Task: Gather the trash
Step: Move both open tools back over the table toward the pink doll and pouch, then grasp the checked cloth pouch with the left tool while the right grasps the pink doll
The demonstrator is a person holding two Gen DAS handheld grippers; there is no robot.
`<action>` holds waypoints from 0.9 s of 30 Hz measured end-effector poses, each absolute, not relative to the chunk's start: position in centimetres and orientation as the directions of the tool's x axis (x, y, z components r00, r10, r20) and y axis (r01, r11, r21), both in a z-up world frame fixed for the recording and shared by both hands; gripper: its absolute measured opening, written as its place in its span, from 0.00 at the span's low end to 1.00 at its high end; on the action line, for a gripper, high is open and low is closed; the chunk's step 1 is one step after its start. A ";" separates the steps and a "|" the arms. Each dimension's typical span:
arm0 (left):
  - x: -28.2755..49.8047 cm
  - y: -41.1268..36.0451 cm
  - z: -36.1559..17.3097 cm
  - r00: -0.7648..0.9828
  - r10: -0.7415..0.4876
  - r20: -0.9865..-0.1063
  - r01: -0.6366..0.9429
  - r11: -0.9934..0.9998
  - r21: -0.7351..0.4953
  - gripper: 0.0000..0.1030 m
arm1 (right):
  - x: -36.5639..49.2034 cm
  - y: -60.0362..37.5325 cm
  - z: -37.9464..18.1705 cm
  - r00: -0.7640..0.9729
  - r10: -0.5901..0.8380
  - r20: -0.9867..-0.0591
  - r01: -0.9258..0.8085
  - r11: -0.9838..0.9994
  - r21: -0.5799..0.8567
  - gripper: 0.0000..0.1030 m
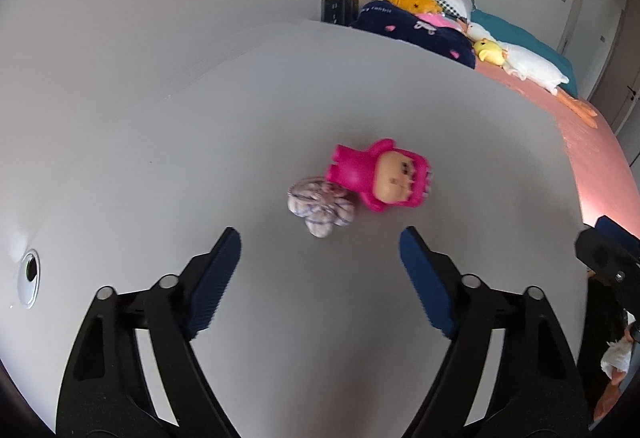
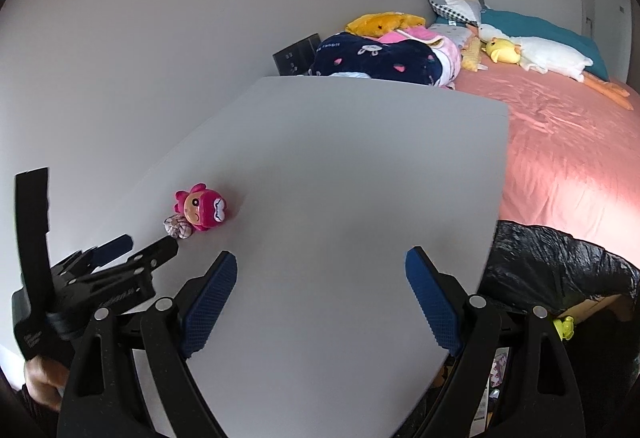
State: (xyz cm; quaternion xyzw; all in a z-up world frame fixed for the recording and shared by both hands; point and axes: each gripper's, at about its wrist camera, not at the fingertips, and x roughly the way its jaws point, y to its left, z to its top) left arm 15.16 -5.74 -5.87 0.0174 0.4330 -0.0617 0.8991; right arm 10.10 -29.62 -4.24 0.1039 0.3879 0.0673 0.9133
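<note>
A crumpled, pale, blue-lined wad (image 1: 322, 210) lies on the white table (image 1: 360, 86), touching a pink toy figure (image 1: 380, 174) that lies on its side. My left gripper (image 1: 320, 234) hovers just short of the wad, open, its blue pads on either side and apart from it. In the right wrist view the wad (image 2: 179, 227) and the toy (image 2: 204, 210) sit at the table's left side, with the left gripper (image 2: 148, 244) pointing at them. My right gripper (image 2: 320, 258) stands open over bare table with nothing between its fingers.
A bin lined with a black bag (image 2: 560, 270) stands below the table's right edge. Beyond the table is a bed with a pink sheet (image 2: 560, 142), plush toys and pillows. A round cable hole (image 1: 30, 272) is set in the table at the left.
</note>
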 end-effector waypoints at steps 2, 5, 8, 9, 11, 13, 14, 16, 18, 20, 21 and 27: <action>15.5 -5.6 -6.1 0.614 -0.086 -0.784 0.125 0.992 -0.011 0.71 | 10.5 -29.3 -4.3 0.689 0.203 -0.696 -0.045 0.970 0.238 0.84; 16.3 -5.4 -6.4 0.611 -0.084 -0.787 0.130 0.991 -0.005 0.68 | 11.0 -29.0 -4.4 0.689 0.203 -0.696 -0.045 0.970 0.239 0.84; 17.1 -5.4 -6.6 0.604 -0.087 -0.792 0.143 0.990 0.001 0.67 | 11.5 -28.7 -4.5 0.687 0.200 -0.698 -0.045 0.971 0.233 0.84; 17.4 -5.6 -6.7 0.602 -0.089 -0.794 0.153 0.988 0.005 0.66 | 11.6 -28.6 -4.5 0.687 0.199 -0.699 -0.046 0.972 0.231 0.84; 17.9 -5.7 -6.8 0.600 -0.084 -0.796 0.161 0.987 0.018 0.64 | 12.0 -28.3 -4.6 0.685 0.195 -0.702 -0.046 0.973 0.226 0.84; 18.3 -5.7 -7.0 0.594 -0.083 -0.800 0.166 0.986 0.022 0.57 | 12.2 -28.2 -4.7 0.683 0.195 -0.704 -0.046 0.973 0.224 0.84; 18.5 -5.7 -7.0 0.589 -0.083 -0.804 0.169 0.985 0.022 0.53 | 12.4 -28.0 -4.7 0.682 0.193 -0.705 -0.046 0.974 0.222 0.84; 18.8 -5.6 -7.1 0.581 -0.103 -0.807 0.178 0.984 0.002 0.44 | 12.4 -27.8 -4.7 0.682 0.191 -0.706 -0.047 0.975 0.218 0.84; 18.9 -5.5 -7.1 0.586 -0.100 -0.804 0.181 0.983 0.009 0.39 | 12.7 -27.5 -4.8 0.680 0.191 -0.708 -0.050 0.975 0.216 0.84; 18.9 -5.4 -7.2 0.588 -0.103 -0.802 0.186 0.983 0.009 0.34 | 13.0 -27.3 -4.8 0.679 0.194 -0.708 -0.054 0.975 0.216 0.84; 18.9 -5.3 -7.2 0.590 -0.102 -0.801 0.182 0.983 0.009 0.29 | 13.2 -27.0 -4.8 0.678 0.198 -0.708 -0.060 0.975 0.214 0.84; 19.1 -3.3 -6.7 0.600 -0.050 -0.799 0.096 0.995 0.010 0.24 | 14.7 -25.1 -5.1 0.665 0.213 -0.716 -0.093 0.975 0.204 0.84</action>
